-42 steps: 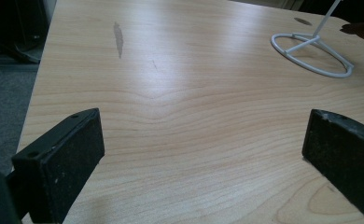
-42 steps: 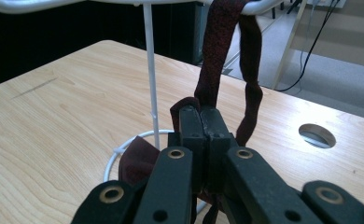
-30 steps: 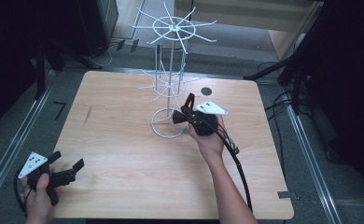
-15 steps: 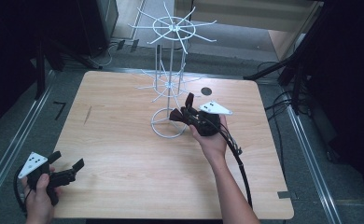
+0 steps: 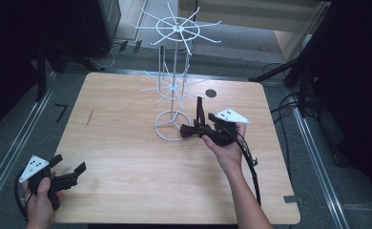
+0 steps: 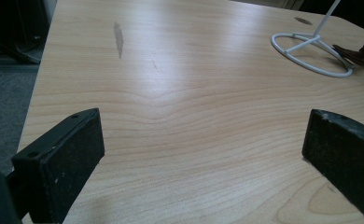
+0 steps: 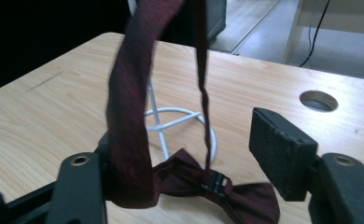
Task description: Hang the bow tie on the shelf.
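A dark red bow tie [image 5: 189, 130] lies on the wooden table [image 5: 127, 157] beside the ring base of a white wire rack [image 5: 176, 86]. Its strap [image 5: 199, 109] stands up in a narrow loop. My right gripper [image 5: 204, 128] is open just right of the bow. In the right gripper view the strap [image 7: 129, 116] drapes over the left jaw and runs up out of the top edge, while the bow [image 7: 245, 196] lies on the wood under my right gripper [image 7: 189, 149]. My left gripper [image 5: 69, 163] is open and holds nothing at the table's near-left corner [image 6: 203, 135].
The rack's ring base [image 6: 311, 51] [image 7: 171, 114] sits mid-table, with two tiers of spoke hooks above it. A round hole [image 5: 211, 93] [image 7: 318, 100] is in the tabletop behind the right hand. Metal rails and cables [image 5: 289, 102] run along the floor on both sides.
My right gripper has drifted slightly right and toward the near edge, and the strap now stands upright beside it. The left gripper has stayed put.
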`<state>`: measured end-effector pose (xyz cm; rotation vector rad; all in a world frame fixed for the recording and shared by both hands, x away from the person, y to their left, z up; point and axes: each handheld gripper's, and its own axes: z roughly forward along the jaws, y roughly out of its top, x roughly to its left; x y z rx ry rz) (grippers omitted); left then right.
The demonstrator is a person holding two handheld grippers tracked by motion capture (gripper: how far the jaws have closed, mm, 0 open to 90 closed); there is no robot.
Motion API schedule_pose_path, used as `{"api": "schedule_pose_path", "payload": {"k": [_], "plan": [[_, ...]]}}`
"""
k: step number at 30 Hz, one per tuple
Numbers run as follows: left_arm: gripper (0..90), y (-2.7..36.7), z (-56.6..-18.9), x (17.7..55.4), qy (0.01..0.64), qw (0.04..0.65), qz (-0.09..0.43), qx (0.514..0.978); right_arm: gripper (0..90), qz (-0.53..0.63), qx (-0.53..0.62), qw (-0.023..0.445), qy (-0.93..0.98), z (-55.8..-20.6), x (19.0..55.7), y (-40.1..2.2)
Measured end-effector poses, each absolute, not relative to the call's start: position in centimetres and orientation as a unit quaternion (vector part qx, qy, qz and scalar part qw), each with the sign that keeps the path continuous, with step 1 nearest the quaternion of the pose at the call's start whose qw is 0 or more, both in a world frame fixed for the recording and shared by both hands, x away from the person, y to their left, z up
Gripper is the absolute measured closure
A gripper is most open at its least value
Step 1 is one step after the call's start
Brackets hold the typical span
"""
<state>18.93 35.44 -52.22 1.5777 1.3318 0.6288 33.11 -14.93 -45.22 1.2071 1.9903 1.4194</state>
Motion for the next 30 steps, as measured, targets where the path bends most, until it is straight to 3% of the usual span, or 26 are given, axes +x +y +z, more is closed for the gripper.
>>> {"api": "schedule_pose_path", "payload": {"k": [17,30], "plan": [[0.0,35.4,-52.2,19.0,0.545,0.472,0.258,0.643,25.1,0.486,0.457,0.206,0.716,-47.3,31.7,-19.0],[0.0,35.4,-52.2,18.9,0.545,0.472,0.259,0.642,1.6,0.508,0.444,0.178,0.716,-47.3,30.2,-20.0]]}}
